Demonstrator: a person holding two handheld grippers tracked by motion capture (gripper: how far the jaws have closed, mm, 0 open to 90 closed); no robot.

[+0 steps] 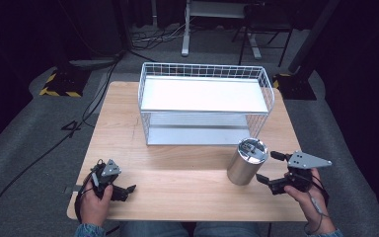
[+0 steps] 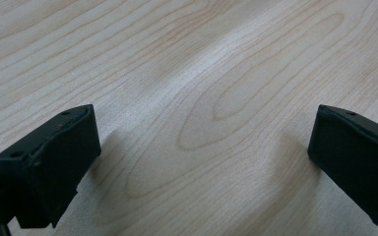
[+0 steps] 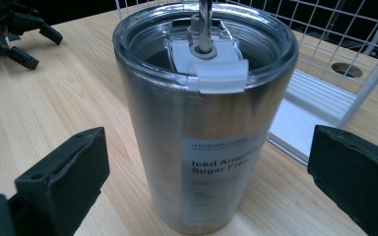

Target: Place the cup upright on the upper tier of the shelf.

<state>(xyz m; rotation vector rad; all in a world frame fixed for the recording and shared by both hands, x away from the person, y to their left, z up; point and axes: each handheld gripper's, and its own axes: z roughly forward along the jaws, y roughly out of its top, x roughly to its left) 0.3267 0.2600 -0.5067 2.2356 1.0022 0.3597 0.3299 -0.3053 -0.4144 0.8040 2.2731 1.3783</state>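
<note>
Both jaws of the right gripper [image 1: 270, 169] sit wide around the tumbler [image 1: 246, 161]; steel looks slick, so grab mid-body.

Count on table [image 1: 177, 182]: one steel tumbler [image 1: 246, 163] with clear lid; one white wire rack [image 1: 205, 101], two tiers; two handheld grippers, left gripper [image 1: 121, 190], right gripper [image 1: 271, 170].

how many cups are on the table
1: a steel tumbler stands upright on the table, in front of the wire rack, between the right gripper's open jaws.
</note>
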